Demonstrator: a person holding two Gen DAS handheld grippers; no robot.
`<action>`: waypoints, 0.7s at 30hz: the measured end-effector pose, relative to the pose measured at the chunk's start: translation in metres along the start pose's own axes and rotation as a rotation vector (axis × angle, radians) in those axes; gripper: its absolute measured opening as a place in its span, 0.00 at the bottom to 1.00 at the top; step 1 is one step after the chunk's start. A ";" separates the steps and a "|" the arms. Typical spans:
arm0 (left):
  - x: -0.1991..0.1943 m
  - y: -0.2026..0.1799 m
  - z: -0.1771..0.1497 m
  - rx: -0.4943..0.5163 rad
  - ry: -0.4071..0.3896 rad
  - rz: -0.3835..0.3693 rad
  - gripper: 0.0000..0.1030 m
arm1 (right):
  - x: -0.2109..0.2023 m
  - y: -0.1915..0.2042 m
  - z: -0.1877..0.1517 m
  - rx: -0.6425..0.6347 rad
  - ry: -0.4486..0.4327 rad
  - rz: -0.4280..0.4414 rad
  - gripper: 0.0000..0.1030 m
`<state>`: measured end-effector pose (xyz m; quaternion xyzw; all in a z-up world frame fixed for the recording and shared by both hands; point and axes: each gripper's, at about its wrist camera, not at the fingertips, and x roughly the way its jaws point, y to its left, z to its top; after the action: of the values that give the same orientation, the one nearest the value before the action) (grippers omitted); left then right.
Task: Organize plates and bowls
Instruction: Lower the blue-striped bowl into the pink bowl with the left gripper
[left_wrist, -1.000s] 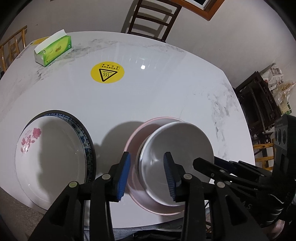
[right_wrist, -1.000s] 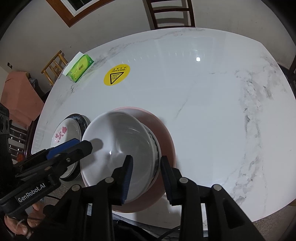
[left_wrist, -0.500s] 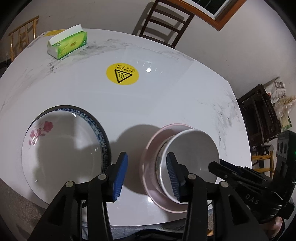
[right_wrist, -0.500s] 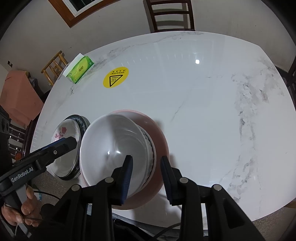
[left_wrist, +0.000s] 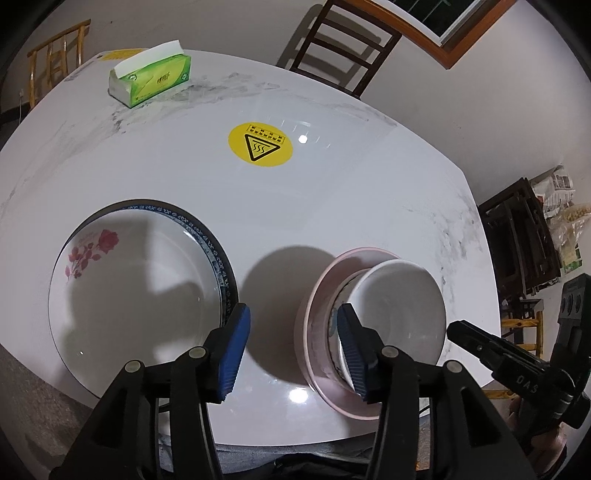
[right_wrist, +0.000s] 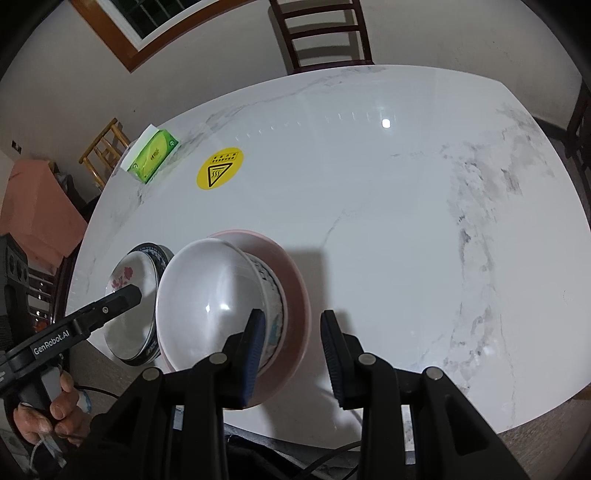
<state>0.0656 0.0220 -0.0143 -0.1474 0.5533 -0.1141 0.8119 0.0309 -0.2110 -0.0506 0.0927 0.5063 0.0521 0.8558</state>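
Note:
A white bowl (left_wrist: 399, 306) (right_wrist: 210, 302) sits nested in a patterned bowl inside a pink bowl (left_wrist: 317, 295) (right_wrist: 291, 273) near the table's front edge. To its left a white rose-printed plate (left_wrist: 125, 291) (right_wrist: 127, 291) lies on a blue-rimmed plate (left_wrist: 218, 258). My left gripper (left_wrist: 291, 347) is open and empty, above the gap between the two stacks. My right gripper (right_wrist: 293, 350) is open and empty, just behind the bowl stack's right side. Each gripper also shows in the other's view: the right gripper (left_wrist: 517, 380) and the left gripper (right_wrist: 74, 332).
The round white marble table (right_wrist: 406, 221) carries a yellow warning sticker (left_wrist: 260, 144) (right_wrist: 219, 168) and a green tissue box (left_wrist: 151, 79) (right_wrist: 153, 155) at the far left. Wooden chairs (right_wrist: 321, 33) stand around the table. A dark shelf (left_wrist: 524, 236) stands to the right.
Both grippers have pulled back and up from the bowl stack, which now looks smaller. The left gripper has shifted left, so the rose plate shows more fully. Both stay open.

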 end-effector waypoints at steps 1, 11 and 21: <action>0.001 0.001 0.000 -0.007 0.003 -0.005 0.44 | -0.001 -0.001 0.000 0.001 0.000 0.002 0.31; 0.013 0.007 -0.005 -0.070 0.076 -0.061 0.44 | 0.003 -0.006 -0.004 0.027 0.027 0.013 0.31; 0.019 0.006 -0.006 -0.089 0.099 -0.056 0.44 | 0.014 -0.014 -0.008 0.051 0.055 -0.013 0.31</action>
<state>0.0667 0.0203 -0.0347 -0.1929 0.5930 -0.1192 0.7726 0.0305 -0.2212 -0.0699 0.1100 0.5312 0.0361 0.8393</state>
